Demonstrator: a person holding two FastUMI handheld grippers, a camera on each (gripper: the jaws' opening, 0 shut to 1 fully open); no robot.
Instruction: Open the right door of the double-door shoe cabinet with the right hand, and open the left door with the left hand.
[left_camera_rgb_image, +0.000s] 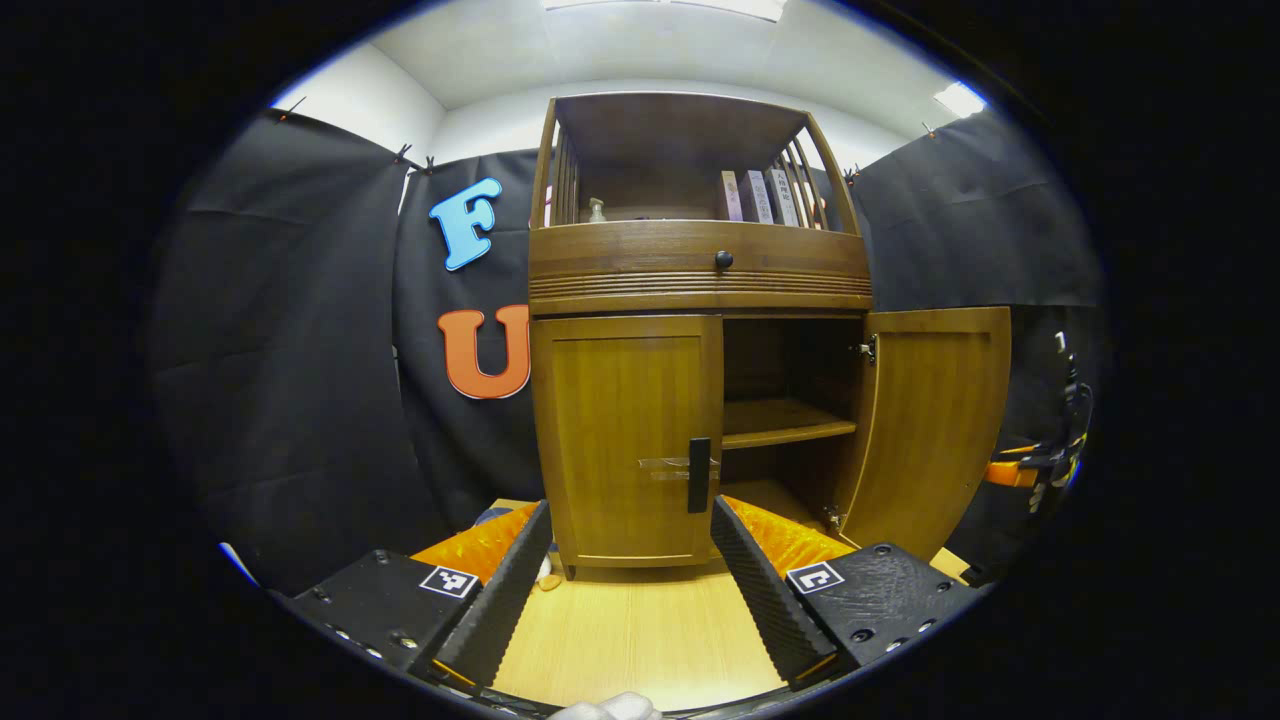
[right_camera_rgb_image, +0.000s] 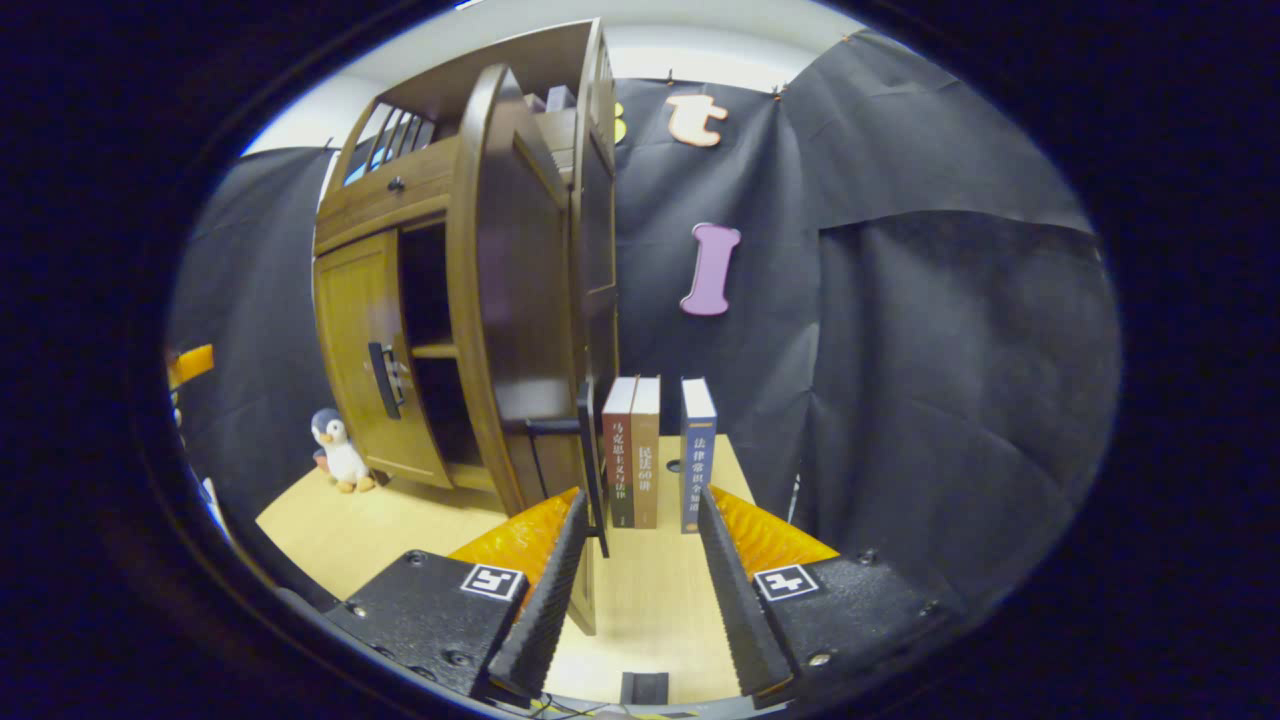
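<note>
Cabinet: the shoe cabinet stands on the worktop against the black cloth wall, an open shelf of books above and a drawer with a round knob below it.
Right door: the right door is swung wide, exposing the inner shelf. In the right gripper view its edge runs upright close ahead, and its dark handle hangs between the fingers.
Right hand-held gripper: the right hand-held gripper is released; its fingers flank the handle with a gap on either side and press on nothing. Judgement: it sits there because the door was drawn by this handle, and that half of the task appears done.
Left door: the left door is flush and closed, its dark handle on the edge nearest the opening.
Left hand-held gripper: the left hand-held gripper is released, held low and short of the door, fingers spread and squared on the handle. Judgement: lined up for an approach; the grasp is not yet made.
Other items: a toy penguin stands beside the cabinet's left foot; three upright books stand on the worktop beyond the right door.
Risk: judgement only, the left door will swing towards the penguin's side.
</note>
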